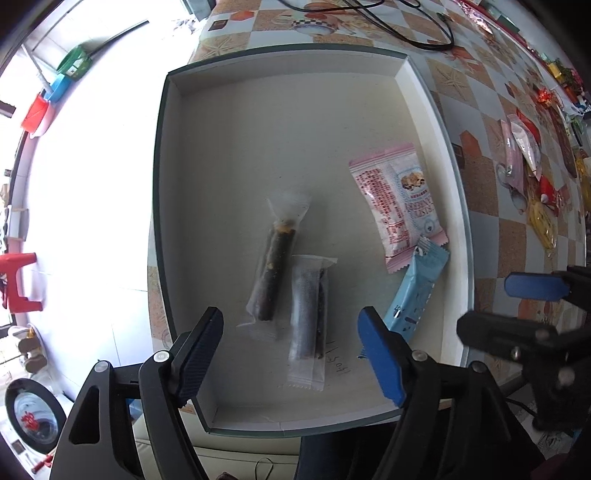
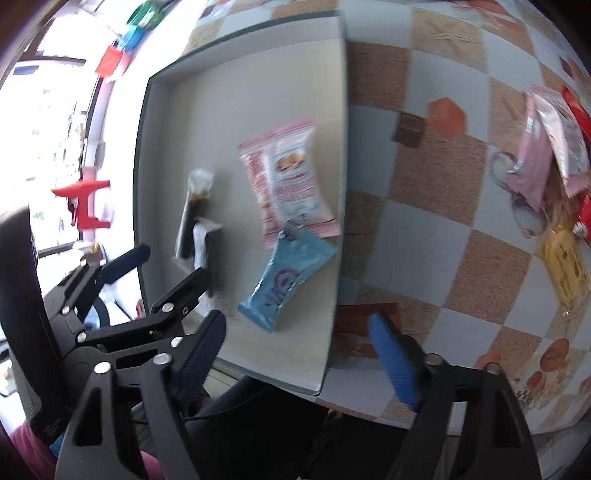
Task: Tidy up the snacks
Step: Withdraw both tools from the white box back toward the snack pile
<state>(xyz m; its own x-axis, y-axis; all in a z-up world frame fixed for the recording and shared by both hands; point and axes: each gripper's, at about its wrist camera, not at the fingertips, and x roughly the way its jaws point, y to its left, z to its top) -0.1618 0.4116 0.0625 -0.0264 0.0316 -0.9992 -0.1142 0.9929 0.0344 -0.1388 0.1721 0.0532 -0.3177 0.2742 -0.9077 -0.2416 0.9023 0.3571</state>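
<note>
1. The left gripper (image 1: pixel 290 354) hangs over the near end of the box (image 1: pixel 424 96), pointing straight down. Its fingers (image 1: pixel 201 347) stand wide apart and hold nothing. The clear-wrapped dark stick (image 1: pixel 308 317) lies flat between them, apparently just set down there.
2. The right gripper (image 2: pixel 295 354) is tilted down over the box's near right corner. Its fingers (image 2: pixel 391 358) are also spread wide and empty, one over the box floor and one over the desk (image 2: pixel 424 206). The blue packet (image 2: pixel 286 280) lies just ahead of them, untouched.
3. A second clear-wrapped stick (image 1: pixel 275 258) lies beside the first, overlapping it slightly and running the same way. Like snacks seem to be grouped together.
4. The blue packet leans toward the right wall, its top end touching the lower edge of the pink-and-white packet (image 1: pixel 397 199) farther back. These two keep to the right side, well apart from the sticks.
5. The far half of the box is bare, leaving room for more.
6. Beyond the box's right wall, a loose heap of unsorted snacks (image 2: pixel 550 147) waits on the checkered desk: pink, red and yellow packets. The sorting looks early, with most of the pile still outside.
7. A black cable (image 1: pixel 406 33) crosses the desk past the box's far edge, clear of the work.
</note>
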